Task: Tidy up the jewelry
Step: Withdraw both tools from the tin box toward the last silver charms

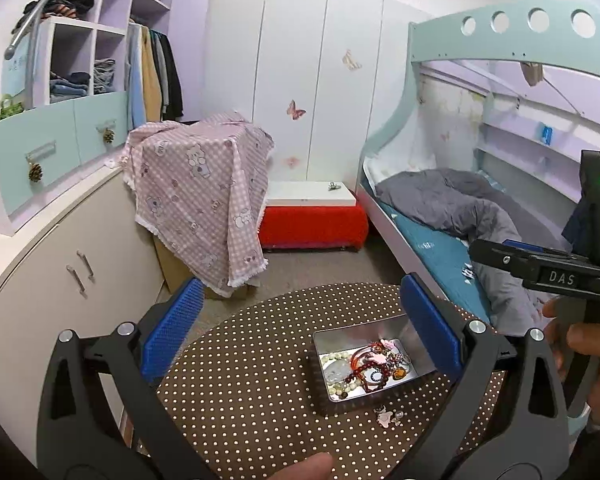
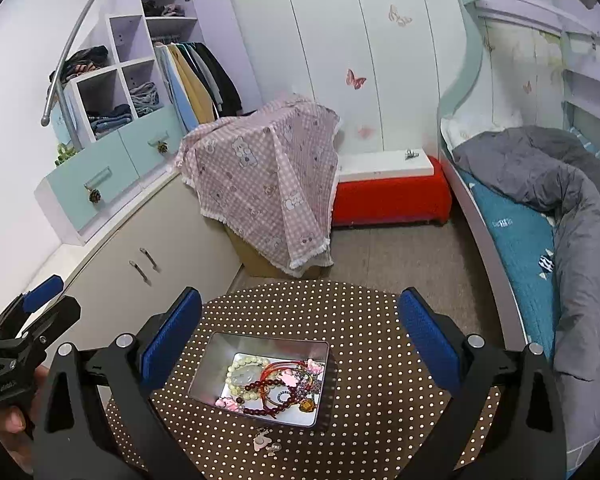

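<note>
A silver metal tin [image 1: 410, 334] [image 2: 210, 364] stands on a round table with a brown polka-dot cloth [image 1: 252, 380] [image 2: 364, 328]. In the tin lies a tangle of jewelry [image 1: 370, 368] [image 2: 276, 384]: pale bead bracelets, dark red beads, red cords, pink charms. A small pink charm piece [image 1: 386, 416] [image 2: 264, 440] lies on the cloth just in front of the tin. My left gripper [image 1: 300, 328] is open and empty above the table. My right gripper [image 2: 300, 340] is open and empty above the tin. Each gripper shows at the edge of the other view [image 1: 540, 268] [image 2: 28, 320].
A bunk bed with a grey duvet [image 1: 460, 200] [image 2: 540, 168] runs along the right. A box under a pink checked cloth [image 1: 204, 184] [image 2: 268, 168] and a red bench [image 1: 312, 224] [image 2: 392, 196] stand behind the table. A white cabinet [image 1: 60, 264] [image 2: 148, 248] is at the left.
</note>
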Demonstrator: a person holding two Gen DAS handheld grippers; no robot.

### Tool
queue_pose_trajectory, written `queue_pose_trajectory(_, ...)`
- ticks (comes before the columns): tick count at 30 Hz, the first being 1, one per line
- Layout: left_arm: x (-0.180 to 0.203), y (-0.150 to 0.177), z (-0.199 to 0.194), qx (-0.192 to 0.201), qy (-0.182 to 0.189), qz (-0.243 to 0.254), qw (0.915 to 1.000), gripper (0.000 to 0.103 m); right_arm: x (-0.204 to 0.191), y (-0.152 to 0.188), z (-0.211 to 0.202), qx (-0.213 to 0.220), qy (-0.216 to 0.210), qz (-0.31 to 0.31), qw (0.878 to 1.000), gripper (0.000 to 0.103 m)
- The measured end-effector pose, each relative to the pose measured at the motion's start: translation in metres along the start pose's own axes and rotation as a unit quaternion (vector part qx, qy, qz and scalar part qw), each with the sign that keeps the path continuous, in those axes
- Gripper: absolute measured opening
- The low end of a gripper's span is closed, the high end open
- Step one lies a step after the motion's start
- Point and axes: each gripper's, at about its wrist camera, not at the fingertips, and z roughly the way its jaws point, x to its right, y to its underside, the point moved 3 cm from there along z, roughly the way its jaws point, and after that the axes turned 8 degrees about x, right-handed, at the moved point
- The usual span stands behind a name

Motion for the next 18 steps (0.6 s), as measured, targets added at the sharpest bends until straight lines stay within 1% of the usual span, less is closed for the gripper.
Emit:
queue_pose_trajectory(4, 0.001, 0.001, -0.013, 0.011, -0.001, -0.005, 0.9999, 0.097, -0.003, -0.002, -0.014, 0.015, 0.001, -0.007, 1.000, 0.095)
queue_pose_trajectory(10, 0.007, 0.004, -0.030, 0.026, -0.004, 0.004, 0.9997, 0.097, -0.011, 0.002, -0.032, 0.027, 0.007, -0.029, 0.999, 0.095)
queue_pose_trajectory(14, 0.006, 0.012, -0.040, 0.028, -0.012, -0.002, 0.9995, 0.097, -0.012, 0.015, -0.042, 0.024, 0.008, -0.035, 0.999, 0.095)
queue_pose_trajectory(18, 0.000, 0.027, -0.047, 0.025, -0.024, -0.007, 0.9994, 0.097, -0.006, 0.037, -0.054, 0.019, 0.009, -0.032, 0.999, 0.095)
